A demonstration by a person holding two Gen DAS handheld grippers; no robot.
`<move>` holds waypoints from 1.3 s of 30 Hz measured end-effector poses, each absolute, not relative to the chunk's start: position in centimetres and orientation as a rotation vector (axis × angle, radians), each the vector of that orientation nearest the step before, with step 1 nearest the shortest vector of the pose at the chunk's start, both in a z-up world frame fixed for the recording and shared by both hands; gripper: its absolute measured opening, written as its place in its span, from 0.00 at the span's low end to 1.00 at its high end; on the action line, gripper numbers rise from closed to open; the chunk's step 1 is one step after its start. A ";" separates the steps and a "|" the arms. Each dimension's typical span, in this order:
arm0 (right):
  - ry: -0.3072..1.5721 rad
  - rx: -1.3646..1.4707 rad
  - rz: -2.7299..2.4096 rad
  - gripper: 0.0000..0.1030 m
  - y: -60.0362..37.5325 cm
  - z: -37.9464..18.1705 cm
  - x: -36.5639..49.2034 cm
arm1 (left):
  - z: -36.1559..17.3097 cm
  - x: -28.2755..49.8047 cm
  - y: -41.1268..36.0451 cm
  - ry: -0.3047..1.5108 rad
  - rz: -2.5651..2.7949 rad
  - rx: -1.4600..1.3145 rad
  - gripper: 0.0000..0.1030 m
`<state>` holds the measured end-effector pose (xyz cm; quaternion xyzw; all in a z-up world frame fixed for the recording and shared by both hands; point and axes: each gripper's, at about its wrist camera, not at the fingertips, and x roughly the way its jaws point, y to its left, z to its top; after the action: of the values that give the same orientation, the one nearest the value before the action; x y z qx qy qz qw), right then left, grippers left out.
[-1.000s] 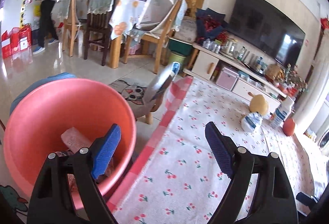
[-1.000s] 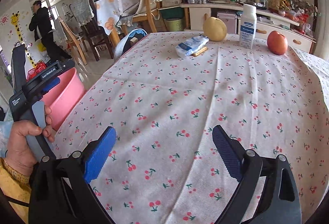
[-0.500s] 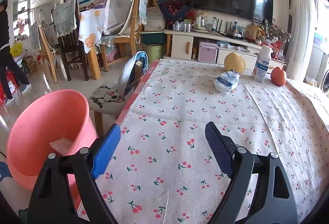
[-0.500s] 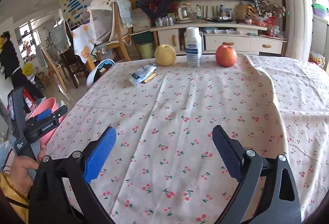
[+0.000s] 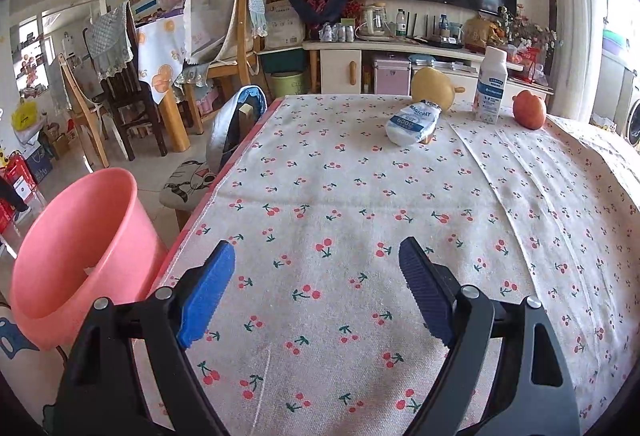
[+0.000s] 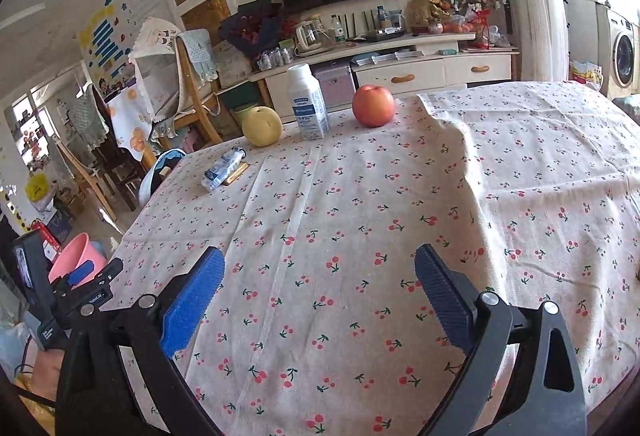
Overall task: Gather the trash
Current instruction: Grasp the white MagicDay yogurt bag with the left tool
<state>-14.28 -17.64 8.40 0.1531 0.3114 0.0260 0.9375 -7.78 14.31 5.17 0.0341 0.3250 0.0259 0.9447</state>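
Your left gripper (image 5: 316, 288) hangs over the near part of the table (image 5: 360, 376) with its jaws spread wide and nothing between them, and your right gripper (image 6: 320, 294) sits the same way, blue pads well apart over bare cherry-print cloth. So neither hand carries anything right now. Just off the near left edge of the table stands the pink bucket (image 5: 76, 236), low beside the cloth; there's a pale scrap showing down inside it, though you can't tell from here what it is, so some collecting looks to be done already. Look out across the cloth and the middle is empty. Up towards the far edge lies the crumpled white-and-blue wrapper (image 5: 414, 122), resting over a small tan piece, and that reads as the trash left to fetch. Just behind it, touching or nearly so, is the yellow pear (image 5: 434, 92), then the upright milk carton (image 5: 491, 86) and the red apple (image 5: 529, 109) lined along the far edge. Whether the carton counts as rubbish can't be told. By my reckoning you're midway: the wrapper is not yet picked up, and the reach is a long one.
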 end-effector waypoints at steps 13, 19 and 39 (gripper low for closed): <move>0.661 0.398 0.137 0.94 -18.8 6.7 -11.0 | 6.2 -4.9 9.8 0.670 -0.087 0.086 0.82; 0.685 0.389 0.194 0.94 -18.0 6.4 -9.0 | 5.4 -0.7 6.2 0.694 -0.174 0.202 0.82; 0.830 0.391 0.287 0.94 -16.4 3.2 -4.9 | 1.9 16.3 3.7 0.830 -0.251 0.197 0.82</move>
<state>-4.89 -16.41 3.23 0.1881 0.3991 0.1379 0.8867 16.30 3.73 1.88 0.0951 0.4013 -0.1214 0.9029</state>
